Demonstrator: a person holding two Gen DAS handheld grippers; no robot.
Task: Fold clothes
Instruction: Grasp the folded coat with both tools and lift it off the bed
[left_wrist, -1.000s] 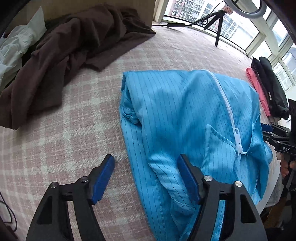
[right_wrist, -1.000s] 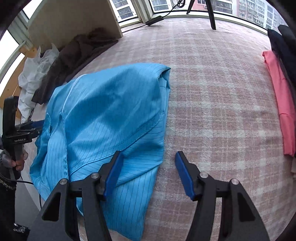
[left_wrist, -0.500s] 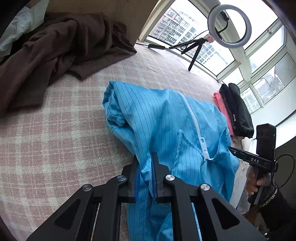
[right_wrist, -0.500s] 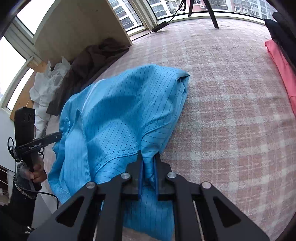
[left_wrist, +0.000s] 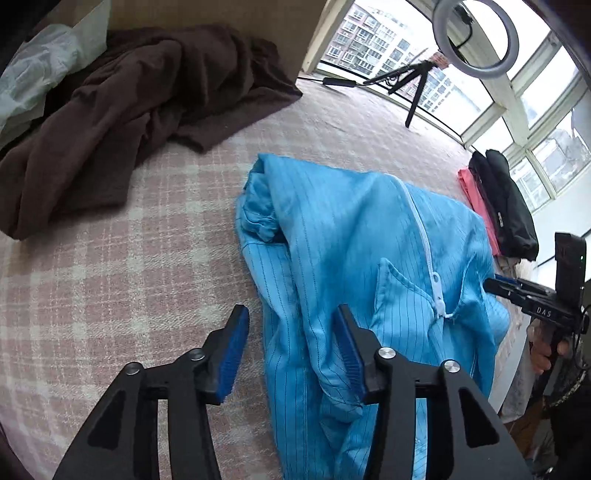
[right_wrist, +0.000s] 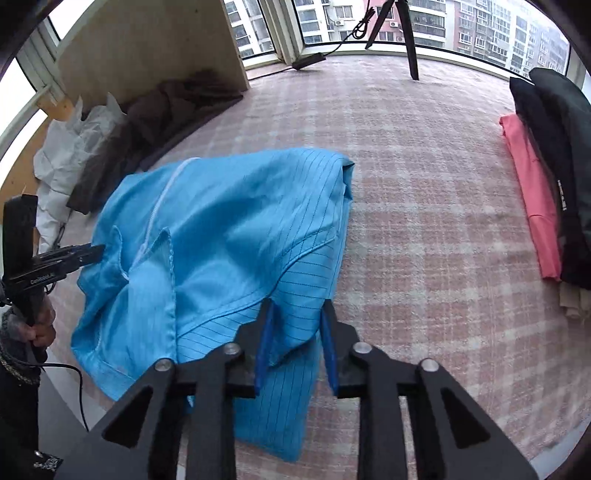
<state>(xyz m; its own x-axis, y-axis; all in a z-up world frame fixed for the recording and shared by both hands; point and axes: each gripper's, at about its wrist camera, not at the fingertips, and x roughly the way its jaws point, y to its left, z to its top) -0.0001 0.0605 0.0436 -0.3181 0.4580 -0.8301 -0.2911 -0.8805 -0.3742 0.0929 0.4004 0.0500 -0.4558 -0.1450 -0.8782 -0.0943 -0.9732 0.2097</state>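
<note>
A blue pinstriped zip jacket (left_wrist: 351, 236) lies folded on the pink plaid bed cover (left_wrist: 110, 280), its lower part hanging over the near edge. My left gripper (left_wrist: 291, 350) is open at the jacket's left edge, with the fabric fold lying loose between its blue pads (left_wrist: 232, 350). In the right wrist view the jacket (right_wrist: 229, 221) fills the centre-left. My right gripper (right_wrist: 295, 343) has its jaws partly apart, and a fold of the jacket's right side sits slack between them. Each gripper shows in the other's view, held by a hand (right_wrist: 40, 325).
A brown garment (left_wrist: 122, 114) and a white plastic bag (left_wrist: 37, 77) are heaped at the back left by a wooden panel. Folded pink (right_wrist: 532, 214) and black clothes (right_wrist: 554, 158) are stacked at the right edge. A ring light on a tripod (left_wrist: 472, 37) stands by the windows.
Both grippers were shut on folds of the blue jacket half a second ago. Both have since let go: the left stands wide open, the right partly open.
</note>
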